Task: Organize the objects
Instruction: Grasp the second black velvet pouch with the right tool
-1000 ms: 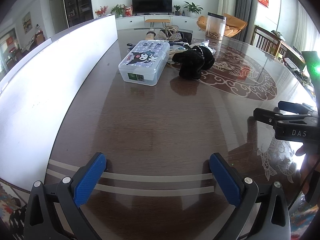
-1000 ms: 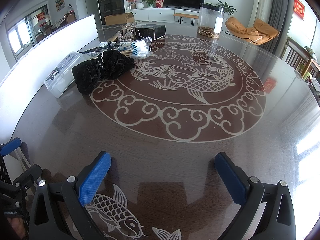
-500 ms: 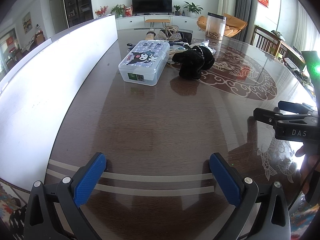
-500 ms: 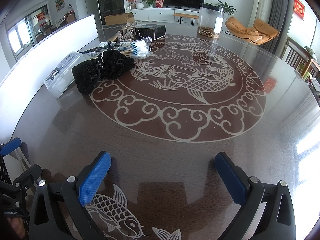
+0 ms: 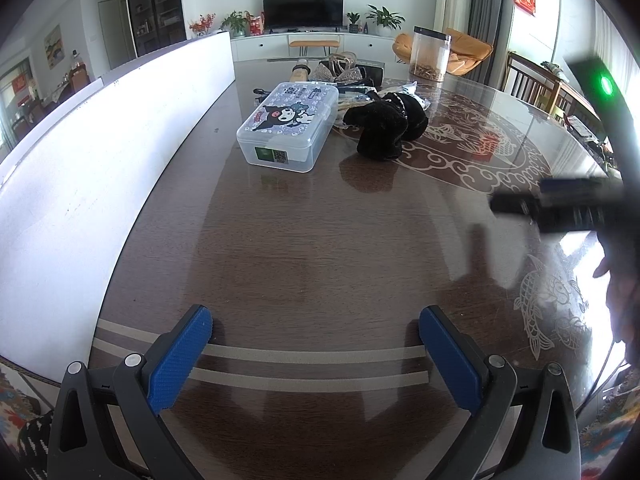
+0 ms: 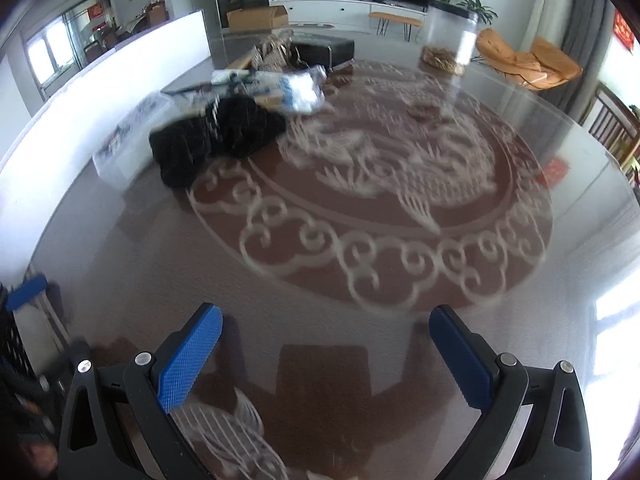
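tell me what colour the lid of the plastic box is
Pale lilac with a black-and-white cartoon character, on the plastic box; clearest in the left wrist view.

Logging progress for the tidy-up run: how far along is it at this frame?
Nothing looks done: the clear box sits closed, with the black cloth and the loose packets spread beside and behind it. Nothing in hand: the left tool and right tool are both open and empty near the table edge. The right view is motion-blurred. All sorting remains.

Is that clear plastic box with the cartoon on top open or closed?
Closed. The clear plastic box with the cartoon lid has its lid sitting flat and flush on the base all round; no gap shows.
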Demonstrator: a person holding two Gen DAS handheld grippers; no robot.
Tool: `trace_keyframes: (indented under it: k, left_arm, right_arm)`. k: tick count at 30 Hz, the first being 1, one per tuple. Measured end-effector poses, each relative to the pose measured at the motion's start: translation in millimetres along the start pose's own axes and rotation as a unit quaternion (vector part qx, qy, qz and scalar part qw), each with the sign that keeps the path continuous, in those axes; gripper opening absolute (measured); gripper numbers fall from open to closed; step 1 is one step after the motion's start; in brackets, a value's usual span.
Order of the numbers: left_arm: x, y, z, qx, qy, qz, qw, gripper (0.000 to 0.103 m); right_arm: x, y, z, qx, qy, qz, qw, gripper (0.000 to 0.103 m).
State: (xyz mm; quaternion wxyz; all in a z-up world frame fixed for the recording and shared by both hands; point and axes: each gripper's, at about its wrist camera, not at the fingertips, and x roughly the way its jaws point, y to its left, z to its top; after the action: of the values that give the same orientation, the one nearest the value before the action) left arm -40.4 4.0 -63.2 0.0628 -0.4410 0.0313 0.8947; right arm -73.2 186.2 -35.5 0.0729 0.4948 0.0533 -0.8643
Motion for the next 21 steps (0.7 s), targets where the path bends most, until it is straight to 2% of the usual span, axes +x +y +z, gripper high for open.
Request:
trace_keyframes:
  k: [4,7,9,12,15,16,17,18,19,21]
  left_arm:
    - [0,0,0,0.0,0.0,-0.001,1.0,0.103]
    - [0,0,0,0.0,0.0,-0.001,1.0,0.103]
    - [0,0,0,0.0,0.0,-0.001,1.0,0.103]
    - [0,0,0,0.0,-0.001,-0.001,1.0,0.103]
    - [0,0,1,0.001,-0.001,-0.001,1.0,0.103]
    - [0,0,2,0.001,-0.002,-0.001,1.0,0.103]
    - [0,0,2,0.001,-0.002,-0.001,1.0,0.103]
    - [0,0,2,0.001,-0.002,-0.001,1.0,0.103]
    - [0,0,3,0.001,-0.001,0.0,1.0,0.103]
    - [0,1,4,0.001,-0.001,0.0,1.0,0.103]
  right_arm:
    - [3,13,39,0.001,-0.02,0.026,0.999,0.103]
    - [21,18,76,0.06,0.003,0.08,0.995,0.103]
    - [35,25,95,0.092,0.016,0.097,0.991,0.103]
    - [55,42,114,0.093,0.028,0.088,0.991,0.103]
    - [69,54,114,0.079,0.035,0.073,0.994,0.102]
    - [68,57,112,0.069,0.027,0.065,0.995,0.098]
    - [68,61,110,0.051,0.024,0.057,0.997,0.09]
    - [65,66,106,0.025,0.02,0.043,0.999,0.075]
    - [61,68,103,0.007,0.017,0.034,0.999,0.067]
    - [55,65,95,-0.012,0.017,0.037,0.999,0.057]
